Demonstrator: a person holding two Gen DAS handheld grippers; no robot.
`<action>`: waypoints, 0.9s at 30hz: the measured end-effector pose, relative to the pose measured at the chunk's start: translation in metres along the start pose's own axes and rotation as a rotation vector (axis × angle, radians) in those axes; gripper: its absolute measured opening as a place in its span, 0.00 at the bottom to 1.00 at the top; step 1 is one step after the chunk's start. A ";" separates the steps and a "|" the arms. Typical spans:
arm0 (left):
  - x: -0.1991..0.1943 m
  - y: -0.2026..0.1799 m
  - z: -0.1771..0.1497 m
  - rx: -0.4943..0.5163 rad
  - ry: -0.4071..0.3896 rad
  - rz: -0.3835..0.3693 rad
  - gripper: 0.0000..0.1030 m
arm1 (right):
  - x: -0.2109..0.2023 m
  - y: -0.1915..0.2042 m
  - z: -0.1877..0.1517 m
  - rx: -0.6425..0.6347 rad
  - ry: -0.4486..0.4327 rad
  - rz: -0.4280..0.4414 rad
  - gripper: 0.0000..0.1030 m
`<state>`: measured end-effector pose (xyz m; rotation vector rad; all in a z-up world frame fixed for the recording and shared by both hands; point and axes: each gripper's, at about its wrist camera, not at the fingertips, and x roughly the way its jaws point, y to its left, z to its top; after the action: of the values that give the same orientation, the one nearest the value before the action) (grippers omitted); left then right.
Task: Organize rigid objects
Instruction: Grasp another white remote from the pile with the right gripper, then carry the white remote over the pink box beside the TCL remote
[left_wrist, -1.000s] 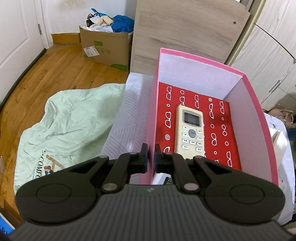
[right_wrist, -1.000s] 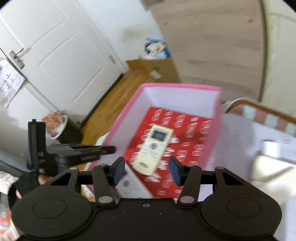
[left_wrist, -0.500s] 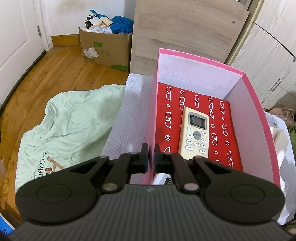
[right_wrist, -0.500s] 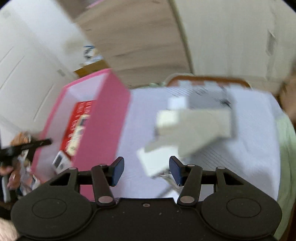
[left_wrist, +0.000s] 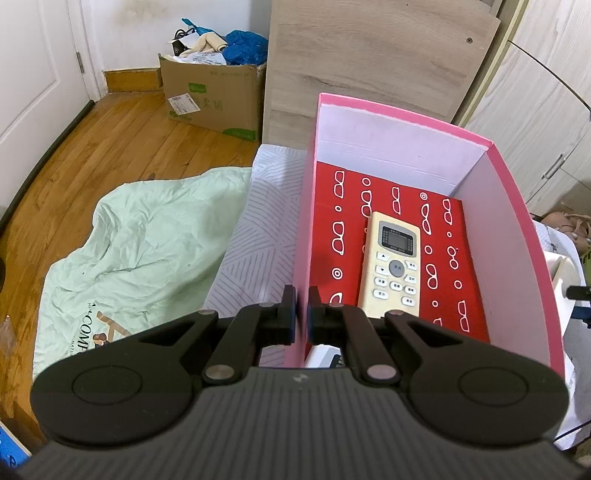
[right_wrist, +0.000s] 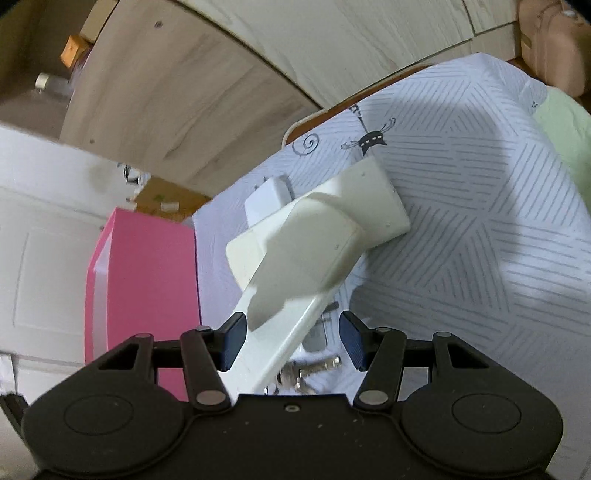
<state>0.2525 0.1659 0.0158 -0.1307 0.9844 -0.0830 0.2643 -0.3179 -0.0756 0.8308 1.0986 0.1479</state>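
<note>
My left gripper (left_wrist: 301, 317) is shut on the left wall of an open pink box (left_wrist: 517, 240) with a red patterned floor. A cream remote control (left_wrist: 393, 266) lies flat inside it. In the right wrist view the same pink box (right_wrist: 147, 280) stands at the left. My right gripper (right_wrist: 291, 341) hangs open low over a cream plastic bracket (right_wrist: 314, 251) on the striped sheet. The bracket's long white arm runs between the fingers. The left pad is at its edge and the right pad is clear of it. A white adapter (right_wrist: 266, 195) lies behind the bracket.
Small metal parts (right_wrist: 314, 363) lie under the right gripper. The striped bed sheet (right_wrist: 480, 184) spreads to the right. A green quilt (left_wrist: 140, 240) hangs over the wooden floor, with a cardboard box (left_wrist: 214, 96) and a leaning wooden board (left_wrist: 369, 55) behind.
My right gripper swung from above the pink box to the right and down, rolling, and now hovers over the cream bracket. The remote shifted slightly right in the box. My left gripper stayed put.
</note>
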 end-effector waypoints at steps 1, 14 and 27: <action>0.000 0.000 0.000 -0.002 0.000 0.000 0.05 | 0.003 -0.001 -0.001 0.000 -0.018 0.013 0.59; 0.001 0.003 -0.003 -0.009 0.009 -0.006 0.05 | -0.010 0.017 -0.007 -0.120 -0.088 0.073 0.37; 0.001 0.002 -0.003 -0.023 0.013 -0.015 0.06 | -0.028 0.049 -0.024 -0.287 -0.121 0.037 0.19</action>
<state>0.2504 0.1677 0.0128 -0.1594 0.9977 -0.0866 0.2450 -0.2851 -0.0275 0.5948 0.9219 0.2764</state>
